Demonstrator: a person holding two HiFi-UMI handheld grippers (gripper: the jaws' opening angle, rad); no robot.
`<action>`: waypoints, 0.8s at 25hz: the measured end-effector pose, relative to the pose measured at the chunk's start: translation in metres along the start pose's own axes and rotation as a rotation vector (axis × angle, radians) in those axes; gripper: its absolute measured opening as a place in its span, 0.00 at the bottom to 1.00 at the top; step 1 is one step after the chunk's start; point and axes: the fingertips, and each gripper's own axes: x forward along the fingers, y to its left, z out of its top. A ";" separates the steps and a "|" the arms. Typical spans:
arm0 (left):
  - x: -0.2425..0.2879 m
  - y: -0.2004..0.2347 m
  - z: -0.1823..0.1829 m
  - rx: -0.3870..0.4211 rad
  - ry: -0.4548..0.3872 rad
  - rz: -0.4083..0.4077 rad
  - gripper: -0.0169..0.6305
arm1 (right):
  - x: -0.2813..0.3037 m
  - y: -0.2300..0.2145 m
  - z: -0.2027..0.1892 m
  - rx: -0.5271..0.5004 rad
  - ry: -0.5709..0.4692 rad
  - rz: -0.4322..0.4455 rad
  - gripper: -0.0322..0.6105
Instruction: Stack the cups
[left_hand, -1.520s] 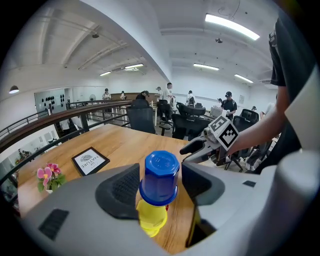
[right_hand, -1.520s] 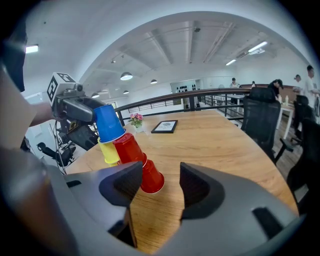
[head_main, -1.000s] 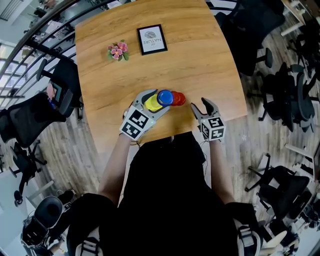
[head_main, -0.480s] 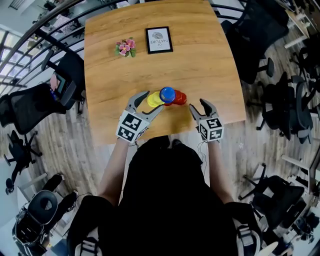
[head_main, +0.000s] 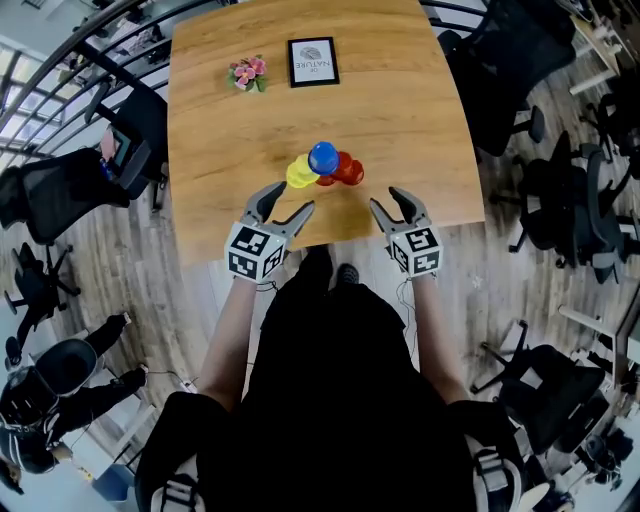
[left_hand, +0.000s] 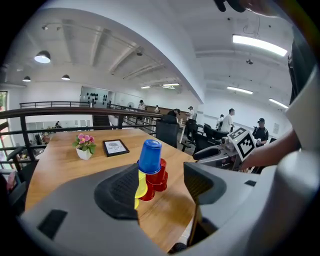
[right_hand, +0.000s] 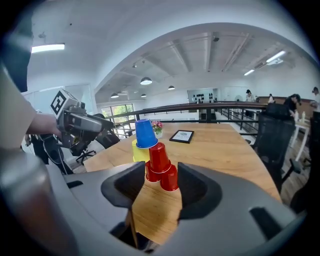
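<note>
Upside-down cups stand in a tight cluster near the table's front edge: a blue cup (head_main: 322, 157) on top, a yellow cup (head_main: 300, 173) to its left, red cups (head_main: 346, 169) to its right. In the gripper views the blue cup (left_hand: 150, 156) (right_hand: 145, 133) rests on the yellow cup (right_hand: 139, 151) and the red cups (left_hand: 159, 179) (right_hand: 161, 159). My left gripper (head_main: 285, 205) (left_hand: 160, 189) is open, short of the cups, with nothing between its fingers. My right gripper (head_main: 389, 202) (right_hand: 156, 189) is open too, its jaws closing on nothing, the cups beyond its tips.
On the wooden table (head_main: 400, 120), a framed print (head_main: 313, 61) and a small pot of pink flowers (head_main: 246, 73) stand at the far end. Black office chairs (head_main: 500, 60) surround the table, and a railing (head_main: 60, 60) runs at the left. The person stands at the front edge.
My left gripper, earlier around the yellow cup, has drawn back toward the front edge and is clear of it. The right gripper has also pulled back a little. The cups stay put.
</note>
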 end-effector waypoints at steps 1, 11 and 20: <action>-0.003 -0.005 -0.001 -0.005 -0.009 0.004 0.49 | -0.004 0.001 -0.001 -0.007 -0.001 0.001 0.38; -0.042 -0.018 -0.013 0.030 -0.087 0.123 0.27 | -0.031 0.023 -0.007 -0.075 -0.014 0.008 0.22; -0.069 -0.034 -0.021 0.013 -0.127 0.139 0.07 | -0.047 0.043 -0.004 -0.177 -0.028 0.020 0.06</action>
